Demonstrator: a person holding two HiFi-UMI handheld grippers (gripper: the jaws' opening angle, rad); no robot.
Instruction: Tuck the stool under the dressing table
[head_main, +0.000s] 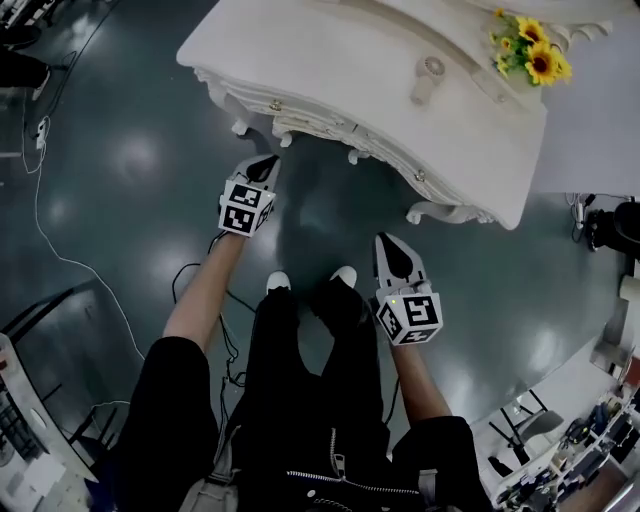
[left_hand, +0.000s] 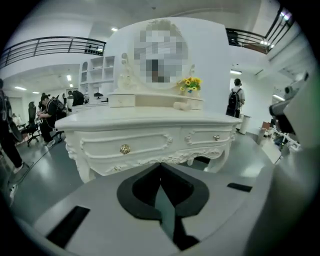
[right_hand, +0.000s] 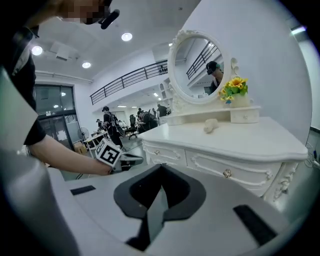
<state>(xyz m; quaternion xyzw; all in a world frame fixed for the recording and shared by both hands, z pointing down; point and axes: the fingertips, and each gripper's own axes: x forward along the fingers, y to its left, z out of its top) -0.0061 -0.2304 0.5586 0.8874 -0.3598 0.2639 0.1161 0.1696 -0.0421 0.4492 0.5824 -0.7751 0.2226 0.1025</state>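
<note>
White dressing table (head_main: 330, 60), sunflowers (head_main: 535, 52) atop; left tool (head_main: 268, 166), right tool (head_main: 392, 246) both closed, empty.

One dressing table (head_main: 330, 60). On it, one round mirror (right_hand: 196, 65), one bunch of yellow flowers (head_main: 530, 50) and one small white object (head_main: 427, 78). Two gold knobs across the drawer fronts: left knob (left_hand: 124, 148), right knob (left_hand: 216, 137). Two grippers: left gripper (head_main: 268, 165), right gripper (head_main: 390, 243). Two shoes: left shoe (head_main: 278, 282), right shoe (head_main: 343, 275). Several people (left_hand: 235, 100) far behind, too small to count.
</note>
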